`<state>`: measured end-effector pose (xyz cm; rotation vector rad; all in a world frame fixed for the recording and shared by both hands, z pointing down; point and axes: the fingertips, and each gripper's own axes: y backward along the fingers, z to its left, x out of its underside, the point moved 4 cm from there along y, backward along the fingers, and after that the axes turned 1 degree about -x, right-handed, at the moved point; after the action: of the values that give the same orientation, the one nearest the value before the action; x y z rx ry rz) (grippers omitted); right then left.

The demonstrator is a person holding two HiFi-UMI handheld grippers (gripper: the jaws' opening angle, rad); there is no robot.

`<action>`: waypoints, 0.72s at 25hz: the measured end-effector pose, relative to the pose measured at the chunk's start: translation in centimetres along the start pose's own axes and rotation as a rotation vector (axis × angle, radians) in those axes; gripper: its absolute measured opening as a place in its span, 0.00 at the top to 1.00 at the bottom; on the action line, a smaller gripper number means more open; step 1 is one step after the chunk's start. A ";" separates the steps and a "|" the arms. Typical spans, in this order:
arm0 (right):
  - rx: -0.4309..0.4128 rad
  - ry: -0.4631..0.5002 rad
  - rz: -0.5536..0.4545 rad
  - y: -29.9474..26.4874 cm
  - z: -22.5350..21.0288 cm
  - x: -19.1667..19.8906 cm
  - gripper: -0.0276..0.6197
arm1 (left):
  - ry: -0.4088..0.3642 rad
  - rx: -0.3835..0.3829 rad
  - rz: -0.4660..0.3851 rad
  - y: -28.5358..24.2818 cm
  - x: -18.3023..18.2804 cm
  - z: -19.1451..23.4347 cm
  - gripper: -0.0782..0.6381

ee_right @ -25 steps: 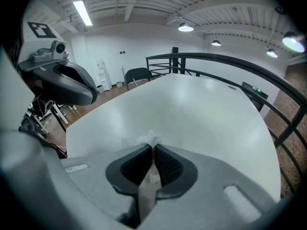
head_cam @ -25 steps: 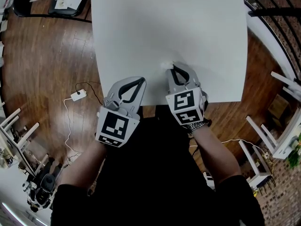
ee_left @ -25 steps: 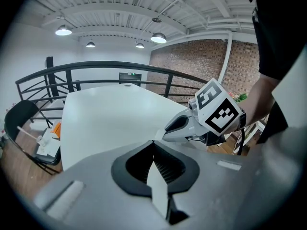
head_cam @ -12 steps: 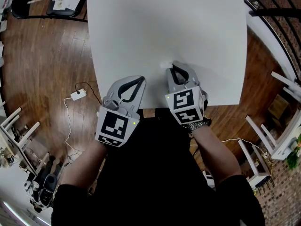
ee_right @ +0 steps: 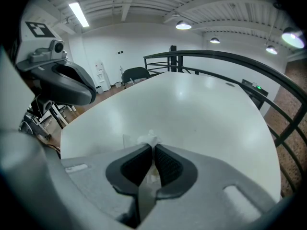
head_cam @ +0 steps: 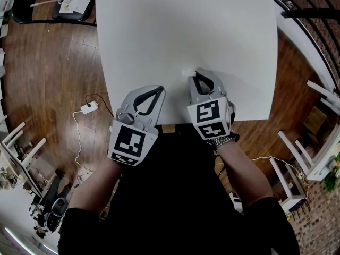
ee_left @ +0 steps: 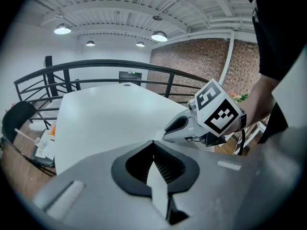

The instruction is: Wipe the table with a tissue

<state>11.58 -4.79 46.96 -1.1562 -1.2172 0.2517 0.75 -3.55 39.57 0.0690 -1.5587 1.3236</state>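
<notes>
A small crumpled white tissue (head_cam: 186, 72) lies on the white table (head_cam: 186, 25) close to its near edge. My right gripper (head_cam: 193, 75) is shut on it, and in the right gripper view a tuft of the tissue (ee_right: 147, 139) sticks out past the closed jaws of the right gripper (ee_right: 152, 147). My left gripper (head_cam: 160, 91) is shut on nothing and hovers at the near table edge, to the left of the right one. In the left gripper view, past the tips of the left gripper (ee_left: 154, 143), I see the right gripper (ee_left: 165, 128) with the tissue (ee_left: 159, 135) at its tip.
The table's near edge (head_cam: 175, 119) runs just under both grippers. A black chair with papers (head_cam: 53, 7) stands at the far left, a white adapter and cable (head_cam: 88, 108) lie on the wood floor, white chairs (head_cam: 319, 158) stand at the right, and a black railing (head_cam: 311, 9) runs beyond.
Hardly anything: the head view has drifted so that the table sits slightly further left. Both grippers and the tissue keep their places.
</notes>
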 end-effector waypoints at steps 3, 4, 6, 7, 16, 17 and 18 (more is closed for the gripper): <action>0.001 0.001 -0.005 0.3 -0.1 0.0 0.94 | -0.004 -0.003 -0.001 0.1 -0.2 -0.3 0.87; 0.002 0.000 -0.008 0.4 -0.2 0.1 0.94 | -0.005 -0.005 -0.001 0.1 -0.2 -0.4 0.87; 0.006 0.000 -0.015 0.6 -0.4 0.1 0.94 | -0.007 -0.006 -0.002 0.0 -0.2 -0.6 0.87; 0.009 -0.001 -0.018 0.7 -0.5 0.1 0.94 | -0.009 -0.006 -0.002 0.0 -0.3 -0.7 0.87; 0.026 -0.019 -0.039 1.7 -0.5 -0.1 0.94 | -0.020 0.002 -0.006 0.0 -0.2 -0.9 0.87; 0.026 -0.020 -0.039 1.8 -0.4 0.0 0.94 | -0.021 0.004 -0.006 0.0 -0.2 -1.0 0.87; 0.026 -0.022 -0.038 2.0 -0.3 0.1 0.94 | -0.022 0.006 -0.006 -0.1 -0.2 -1.1 0.87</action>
<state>12.67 -3.98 45.52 -1.1095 -1.2502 0.2514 1.63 -2.86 39.30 0.0926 -1.5723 1.3265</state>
